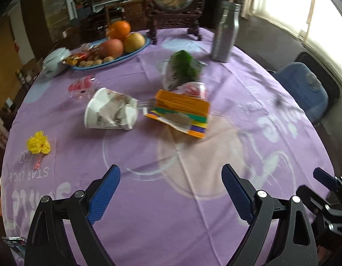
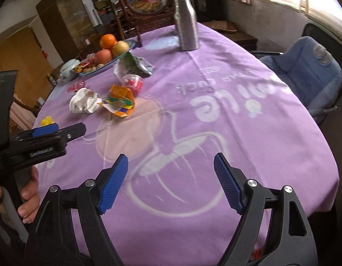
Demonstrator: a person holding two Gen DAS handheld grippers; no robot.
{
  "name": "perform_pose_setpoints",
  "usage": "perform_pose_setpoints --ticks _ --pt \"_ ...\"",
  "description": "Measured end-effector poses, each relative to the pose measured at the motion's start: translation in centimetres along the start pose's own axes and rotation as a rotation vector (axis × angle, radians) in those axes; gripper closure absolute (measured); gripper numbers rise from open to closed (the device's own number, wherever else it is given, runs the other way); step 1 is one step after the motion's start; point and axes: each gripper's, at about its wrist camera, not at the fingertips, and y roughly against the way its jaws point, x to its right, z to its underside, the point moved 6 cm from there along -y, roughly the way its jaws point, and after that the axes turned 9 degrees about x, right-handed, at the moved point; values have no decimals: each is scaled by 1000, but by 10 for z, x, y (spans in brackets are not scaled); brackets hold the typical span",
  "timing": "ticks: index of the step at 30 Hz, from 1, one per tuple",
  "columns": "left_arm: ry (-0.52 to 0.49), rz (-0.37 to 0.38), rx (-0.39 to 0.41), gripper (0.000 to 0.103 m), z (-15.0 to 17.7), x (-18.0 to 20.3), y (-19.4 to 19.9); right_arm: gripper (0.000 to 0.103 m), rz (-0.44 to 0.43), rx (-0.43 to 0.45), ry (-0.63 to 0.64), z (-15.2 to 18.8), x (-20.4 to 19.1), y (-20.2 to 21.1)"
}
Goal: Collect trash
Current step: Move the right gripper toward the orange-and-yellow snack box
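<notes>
Trash lies mid-table on the purple cloth: a crushed white paper cup [image 1: 111, 110] on its side, an orange torn carton [image 1: 182, 113], a clear plastic cup with red inside [image 1: 194, 89], a green-and-silver wrapper [image 1: 182, 68], a red clear wrapper [image 1: 82, 86] and a yellow crumpled scrap [image 1: 38, 143]. The same pile shows in the right wrist view: paper cup [image 2: 83, 104], carton [image 2: 121, 102]. My left gripper [image 1: 171, 173] is open and empty, short of the pile. My right gripper [image 2: 171, 161] is open and empty, nearer the table's front edge, to the right of the left gripper [image 2: 57, 130].
A blue plate of fruit and nuts [image 1: 111, 48] and a white lidded bowl [image 1: 54, 61] stand at the far left. A steel bottle [image 1: 225, 32] and a framed ornament [image 1: 175, 2] stand at the back. A blue chair [image 1: 304, 88] is at the right.
</notes>
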Motion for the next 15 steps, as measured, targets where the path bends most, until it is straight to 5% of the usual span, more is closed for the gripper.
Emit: perform_pose_setpoints --ticks 15 --pt "203 -98 -31 12 -42 -86 -37 25 -53 -32 56 -29 -40 -33"
